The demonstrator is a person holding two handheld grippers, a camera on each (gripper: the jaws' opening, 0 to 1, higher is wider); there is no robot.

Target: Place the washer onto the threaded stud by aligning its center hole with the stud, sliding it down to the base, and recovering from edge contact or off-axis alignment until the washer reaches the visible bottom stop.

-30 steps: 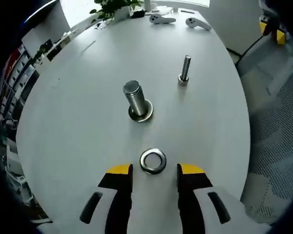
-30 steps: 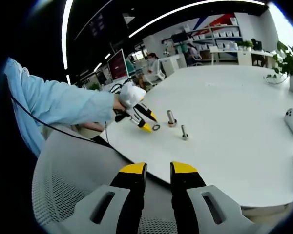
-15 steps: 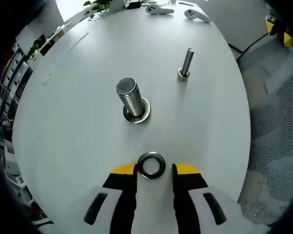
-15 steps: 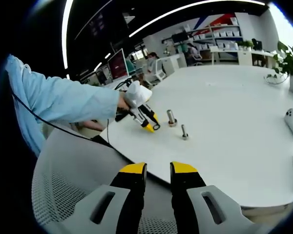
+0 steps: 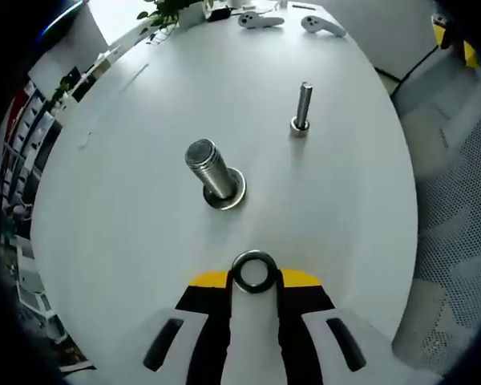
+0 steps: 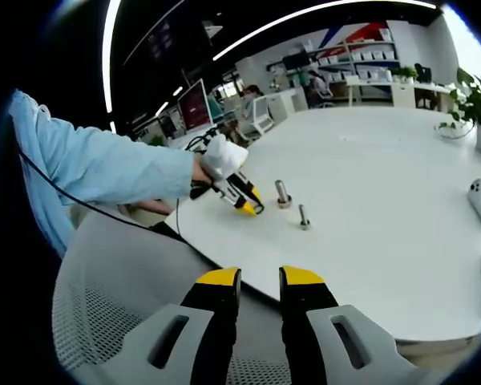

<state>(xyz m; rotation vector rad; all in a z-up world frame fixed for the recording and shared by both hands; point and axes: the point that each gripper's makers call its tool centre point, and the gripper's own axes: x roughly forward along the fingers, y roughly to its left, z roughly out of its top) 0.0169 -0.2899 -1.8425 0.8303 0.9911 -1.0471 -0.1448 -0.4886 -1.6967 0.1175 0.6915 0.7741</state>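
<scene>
Left gripper view, bottom centre: left claw (image 5: 255, 278) pinching the washer (image 5: 254, 271), yellow tips pressed against its two sides, ring lying flat just above the white tabletop (image 5: 128, 224). Just beyond, left of centre: thick threaded stud (image 5: 212, 171) standing on a round base flange, leaning toward the upper left in the fisheye, well apart from the washer. Farther up and right of centre: slim bolt (image 5: 302, 107) upright on its own small base. At the top edge, far end of the tabletop: two pale handheld controllers (image 5: 260, 18) and a leafy plant (image 5: 170, 10). Down the right side: mesh chair (image 5: 457, 241) off the tabletop edge. Right gripper view, bottom centre: right claw (image 6: 258, 281) held over a grey mesh chair back (image 6: 112, 297), yellow tips slightly apart with nothing between them. Middle left: light blue sleeve (image 6: 96, 168) reaching to the left claw at the near tabletop edge, its tips down beside the thick stud, slim bolt just to the right. Far upper part: office desks, monitors and shelves, too small to detail.
</scene>
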